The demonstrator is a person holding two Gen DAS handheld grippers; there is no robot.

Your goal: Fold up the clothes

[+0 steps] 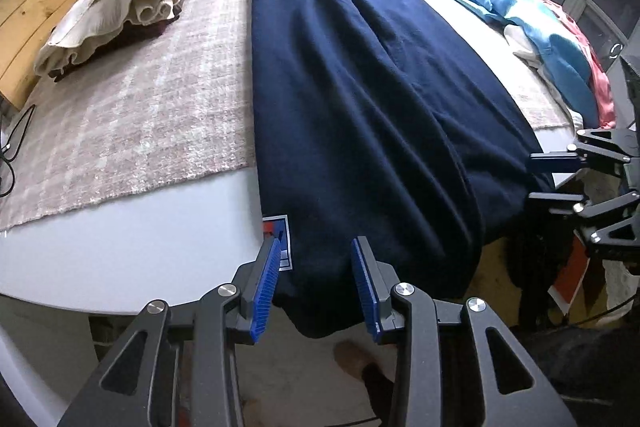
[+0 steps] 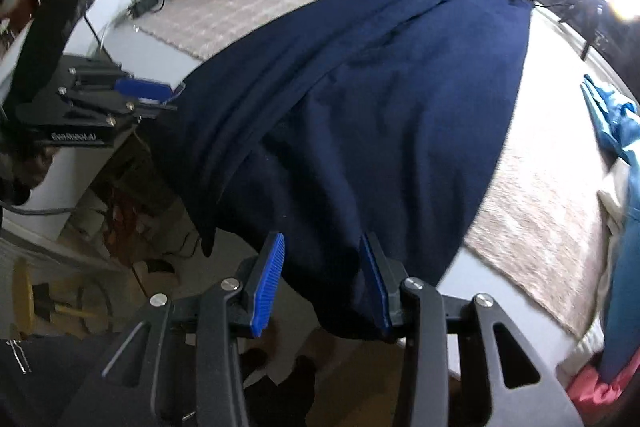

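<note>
So the navy garment [image 1: 360, 99] is laid lengthwise across the bench [image 1: 132, 251], running from the window end to the near edge, where its hem droops over toward the floor. It already looks doubled lengthwise, with a long ridge down the middle where one layer overlaps the other, so it reads like it's somewhere mid-fold, though this one moment can't say how far in. Most of it sits on a pinkish-grey mat [image 1: 132, 99], which probably gives a grippier surface than the bare white top.

Both tools are parked at that hanging near edge. The left tool [image 1: 316, 283] has its blue pads spread wide, with the hem and a white-and-red label [image 1: 278, 241] lying between them, not pinched. The right tool [image 2: 324, 281] is likewise spread, straddling the drooping corner at the other side of the hem. One tool per corner makes sense, since that's how someone would lift the end evenly.

A stack of cream folded clothes [image 1: 120, 15] sits at the far left corner, well apart, and a loose heap of teal and pink clothes [image 1: 560, 39] sits on the right, so it seems like done and to-do piles flanking the work area.
</note>
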